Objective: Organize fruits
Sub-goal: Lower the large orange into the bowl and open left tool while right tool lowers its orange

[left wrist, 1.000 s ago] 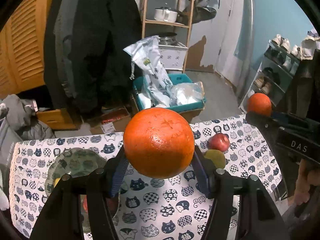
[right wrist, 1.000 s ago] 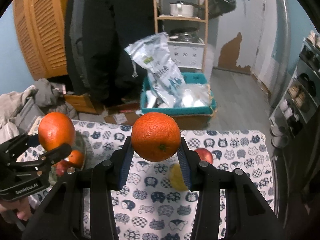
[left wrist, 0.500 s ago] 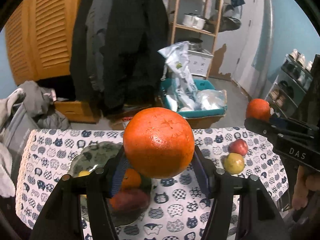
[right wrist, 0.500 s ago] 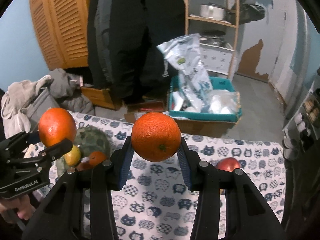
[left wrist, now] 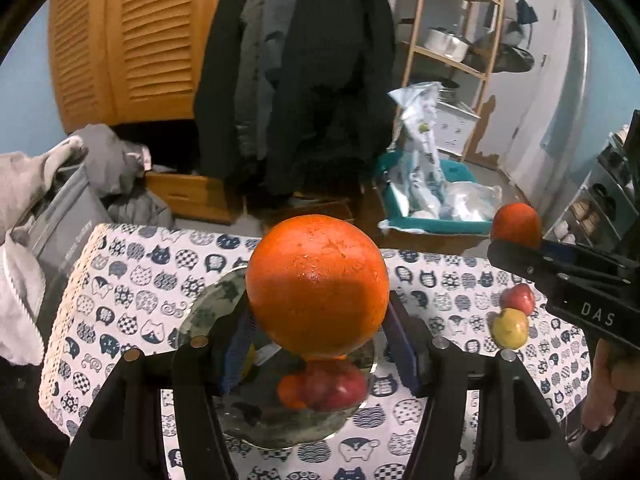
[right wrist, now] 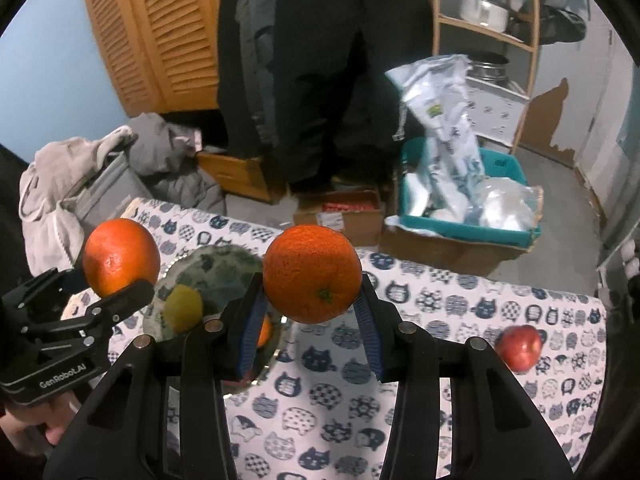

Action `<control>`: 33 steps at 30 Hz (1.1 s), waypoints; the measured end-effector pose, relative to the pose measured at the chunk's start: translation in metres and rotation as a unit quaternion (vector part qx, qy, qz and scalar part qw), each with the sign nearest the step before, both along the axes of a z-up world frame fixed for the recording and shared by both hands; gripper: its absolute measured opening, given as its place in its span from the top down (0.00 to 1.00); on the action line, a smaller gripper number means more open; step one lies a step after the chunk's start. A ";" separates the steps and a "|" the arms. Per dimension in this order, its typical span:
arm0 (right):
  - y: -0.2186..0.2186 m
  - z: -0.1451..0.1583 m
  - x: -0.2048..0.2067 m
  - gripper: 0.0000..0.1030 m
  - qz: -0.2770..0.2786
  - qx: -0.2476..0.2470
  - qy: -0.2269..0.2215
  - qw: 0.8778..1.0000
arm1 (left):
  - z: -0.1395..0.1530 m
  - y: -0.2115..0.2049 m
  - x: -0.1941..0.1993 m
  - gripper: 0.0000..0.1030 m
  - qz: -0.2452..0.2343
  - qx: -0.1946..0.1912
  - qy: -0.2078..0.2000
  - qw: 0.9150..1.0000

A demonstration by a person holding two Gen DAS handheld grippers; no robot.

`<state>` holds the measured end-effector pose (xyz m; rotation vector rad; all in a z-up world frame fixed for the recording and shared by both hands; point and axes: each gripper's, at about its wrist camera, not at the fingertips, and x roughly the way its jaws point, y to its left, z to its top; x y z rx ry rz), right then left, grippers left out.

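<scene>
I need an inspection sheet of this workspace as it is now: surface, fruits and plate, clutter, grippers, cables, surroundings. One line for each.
Surface: table under a cat-print cloth.
Job's things: green plate holds a red fruit, a small orange fruit and a yellow-green fruit; red apple and yellow apple lie on the cloth, touching.
Clutter: nothing seen on the table.
Grippers: left gripper shut on a large orange above the plate; right gripper shut on a second orange.
Cables: nothing seen.
Surroundings: teal bin with bags, cardboard box, hanging coats, wooden shelf, clothes pile.
</scene>
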<state>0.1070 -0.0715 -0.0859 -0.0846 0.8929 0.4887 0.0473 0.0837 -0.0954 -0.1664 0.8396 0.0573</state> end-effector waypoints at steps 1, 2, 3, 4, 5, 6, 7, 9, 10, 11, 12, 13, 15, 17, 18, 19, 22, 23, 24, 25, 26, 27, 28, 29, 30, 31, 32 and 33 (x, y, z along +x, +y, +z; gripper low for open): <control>0.005 -0.003 0.001 0.58 0.003 0.000 0.003 1.000 | -0.003 0.004 0.000 0.39 0.004 0.000 0.003 1.000; 0.011 -0.006 0.002 0.58 0.007 0.000 0.007 1.000 | -0.006 0.007 0.000 0.39 0.006 -0.002 0.007 1.000; 0.015 -0.009 0.003 0.58 0.009 0.000 0.010 1.000 | -0.010 0.012 0.001 0.39 0.010 -0.004 0.013 1.000; 0.019 -0.012 0.004 0.58 0.012 0.000 0.014 1.000 | -0.013 0.014 0.001 0.39 0.011 -0.006 0.016 1.000; 0.023 -0.015 0.005 0.58 0.014 0.000 0.017 1.000 | -0.017 0.018 0.002 0.39 0.013 -0.008 0.021 1.000; 0.027 -0.018 0.006 0.58 0.016 0.000 0.020 1.000 | -0.022 0.021 0.002 0.39 0.015 -0.010 0.027 0.999; 0.030 -0.021 0.007 0.58 0.019 0.001 0.024 1.000 | -0.025 0.022 0.003 0.39 0.016 -0.010 0.031 0.999; 0.038 -0.030 0.009 0.58 0.025 0.000 0.032 0.999 | -0.034 0.027 0.005 0.39 0.019 -0.014 0.042 0.999; 0.042 -0.033 0.009 0.58 0.029 -0.001 0.035 0.999 | -0.039 0.029 0.006 0.39 0.020 -0.016 0.048 0.999; 0.046 -0.037 0.009 0.58 0.032 -0.003 0.038 0.999 | -0.044 0.031 0.007 0.39 0.022 -0.019 0.054 0.998; 0.049 -0.041 0.009 0.58 0.034 -0.006 0.041 0.999 | -0.050 0.034 0.008 0.39 0.024 -0.022 0.062 0.998; 0.053 -0.045 0.010 0.58 0.037 -0.009 0.043 0.998 | -0.054 0.035 0.009 0.39 0.025 -0.023 0.067 0.997; 0.058 -0.053 0.011 0.58 0.040 -0.015 0.049 0.998 | -0.063 0.038 0.010 0.39 0.027 -0.027 0.077 0.996; 0.062 -0.060 0.013 0.58 0.042 -0.018 0.055 0.997 | -0.071 0.041 0.011 0.39 0.029 -0.028 0.087 0.995; 0.064 -0.064 0.014 0.58 0.042 -0.020 0.059 0.997 | -0.073 0.041 0.012 0.39 0.029 -0.028 0.089 0.995; 0.065 -0.067 0.015 0.58 0.042 -0.021 0.062 0.997 | -0.076 0.041 0.013 0.39 0.029 -0.029 0.094 0.995; 0.067 -0.076 0.019 0.58 0.041 -0.021 0.076 0.996 | -0.085 0.041 0.015 0.39 0.028 -0.030 0.106 0.994; 0.068 -0.080 0.020 0.58 0.041 -0.022 0.080 0.996 | -0.089 0.042 0.016 0.38 0.027 -0.030 0.110 0.993; 0.068 -0.082 0.020 0.58 0.041 -0.022 0.083 0.996 | -0.093 0.041 0.017 0.38 0.025 -0.030 0.116 0.993; 0.069 -0.085 0.021 0.58 0.041 -0.023 0.086 0.995 | -0.096 0.041 0.018 0.38 0.024 -0.031 0.119 0.992; 0.069 -0.087 0.021 0.58 0.041 -0.024 0.088 0.995 | -0.100 0.041 0.019 0.38 0.023 -0.031 0.126 0.991; 0.070 -0.089 0.021 0.58 0.041 -0.024 0.090 0.995 | -0.102 0.041 0.020 0.38 0.023 -0.032 0.129 0.991; 0.070 -0.091 0.022 0.58 0.041 -0.024 0.093 0.995 | -0.106 0.041 0.020 0.38 0.023 -0.035 0.134 0.990; 0.070 -0.092 0.022 0.58 0.041 -0.024 0.094 0.994 | -0.110 0.041 0.021 0.38 0.023 -0.039 0.140 0.989; 0.071 -0.094 0.022 0.58 0.041 -0.024 0.096 0.994 | -0.114 0.042 0.022 0.38 0.024 -0.042 0.144 0.988; 0.071 -0.095 0.023 0.58 0.041 -0.024 0.098 0.994 | -0.116 0.043 0.023 0.38 0.024 -0.044 0.148 0.988; 0.071 -0.096 0.024 0.58 0.041 -0.023 0.100 0.994 | -0.119 0.043 0.024 0.38 0.025 -0.045 0.151 0.987; 0.071 -0.097 0.024 0.58 0.040 -0.023 0.101 0.994 | -0.121 0.043 0.024 0.38 0.026 -0.046 0.155 0.987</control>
